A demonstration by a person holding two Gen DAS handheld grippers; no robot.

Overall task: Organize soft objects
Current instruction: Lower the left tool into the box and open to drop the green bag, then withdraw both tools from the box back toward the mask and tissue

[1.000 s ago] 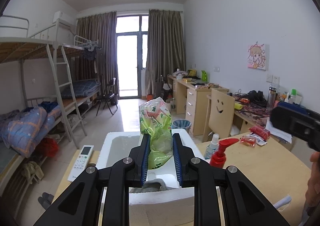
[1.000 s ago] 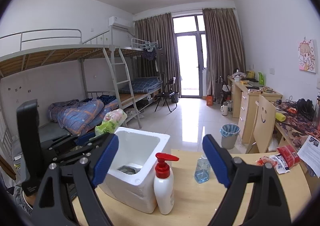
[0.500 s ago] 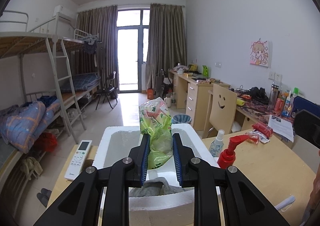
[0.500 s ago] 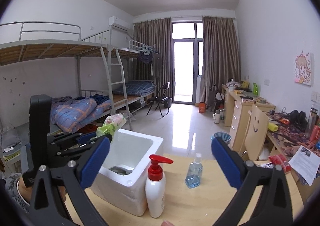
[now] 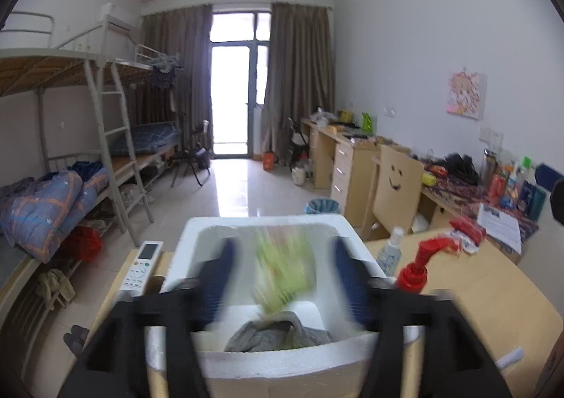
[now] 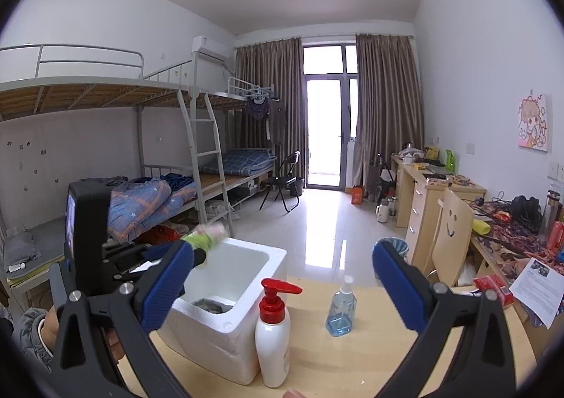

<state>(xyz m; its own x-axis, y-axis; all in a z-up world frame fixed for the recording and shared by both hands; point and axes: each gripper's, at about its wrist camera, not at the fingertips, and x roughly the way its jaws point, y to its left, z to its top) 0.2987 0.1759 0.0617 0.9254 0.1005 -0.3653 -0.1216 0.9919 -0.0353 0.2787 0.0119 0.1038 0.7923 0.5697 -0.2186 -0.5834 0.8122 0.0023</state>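
Two hand-held grippers are spread wide: between the left hand-held gripper (image 5: 282, 278) jaws the green bag (image 5: 282, 274) hangs blurred, upright, over the foam box (image 5: 356, 239); the right hand-held gripper (image 6: 282, 278) is farther.

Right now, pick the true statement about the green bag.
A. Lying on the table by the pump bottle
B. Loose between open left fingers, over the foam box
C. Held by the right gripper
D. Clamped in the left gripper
B: the left gripper stands spread wide, and the blurred green bag sits untouched between its fingers above the foam box.
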